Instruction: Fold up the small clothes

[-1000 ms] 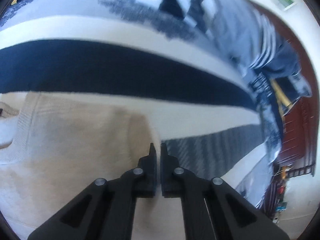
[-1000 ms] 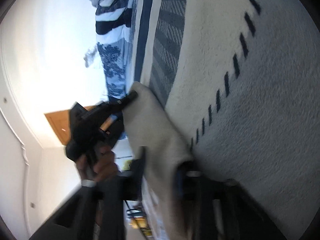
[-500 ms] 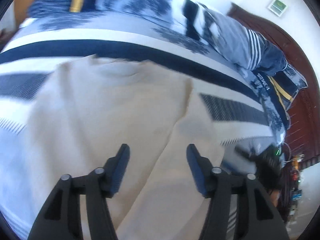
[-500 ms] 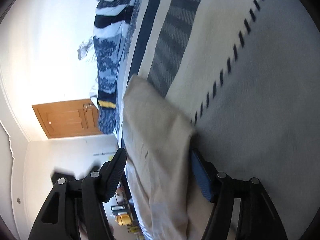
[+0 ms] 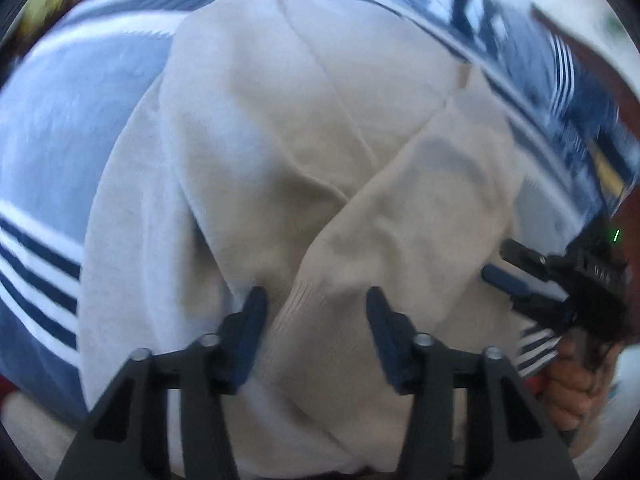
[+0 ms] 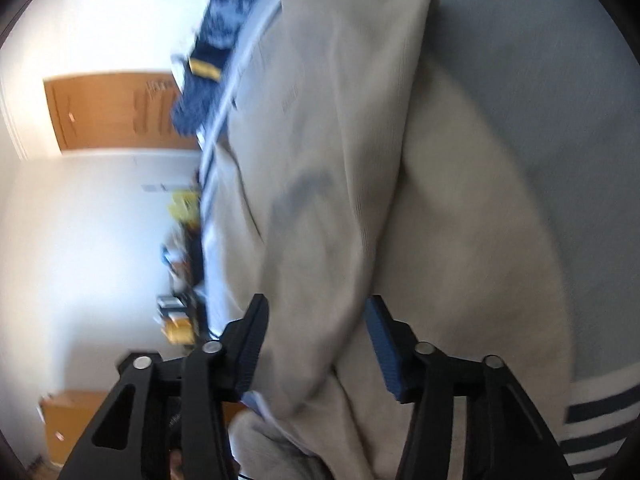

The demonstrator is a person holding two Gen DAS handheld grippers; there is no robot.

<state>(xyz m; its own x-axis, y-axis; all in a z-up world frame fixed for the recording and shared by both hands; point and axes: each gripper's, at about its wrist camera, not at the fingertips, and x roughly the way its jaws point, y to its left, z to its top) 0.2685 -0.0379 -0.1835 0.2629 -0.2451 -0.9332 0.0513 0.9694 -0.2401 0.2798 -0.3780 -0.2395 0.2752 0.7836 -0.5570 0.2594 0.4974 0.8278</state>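
Left wrist view: A cream knit sweater (image 5: pixel 304 152) lies spread on the blue-and-white striped bed cover (image 5: pixel 52 128) and fills most of the frame. One sleeve is folded diagonally across the body from 2 o'clock down toward 6 o'clock, its ribbed cuff (image 5: pixel 304 312) ending between the jaws. The left gripper (image 5: pixel 316 304) is released: its jaws have just been closing, yet they stand apart over the cuff, and neither pad presses on the fabric. The sweater's left edge runs from 11 o'clock to 7 o'clock, with bare bed cover beyond it at 9 o'clock. Its upper edge meets dark blue stripes at 12 to 1 o'clock. At 4 o'clock the right gripper (image 5: pixel 500 268) sits at the sweater's right edge, held by the person's hand (image 5: pixel 572 384). The frame is motion-blurred.

Right wrist view: The same sweater (image 6: pixel 344 152) runs from 12 o'clock to 6 o'clock. The right gripper (image 6: pixel 316 332) is also released; its jaws have just been closing, and a raised fold of the cream knit stands between them without visible pressure from the pads. Bare grey-blue cover (image 6: pixel 540 100) lies open at 2 to 3 o'clock. The bed edge falls at 9 to 10 o'clock, with a white wall (image 6: pixel 92 220) and an orange-brown wooden door (image 6: pixel 104 112) beyond.
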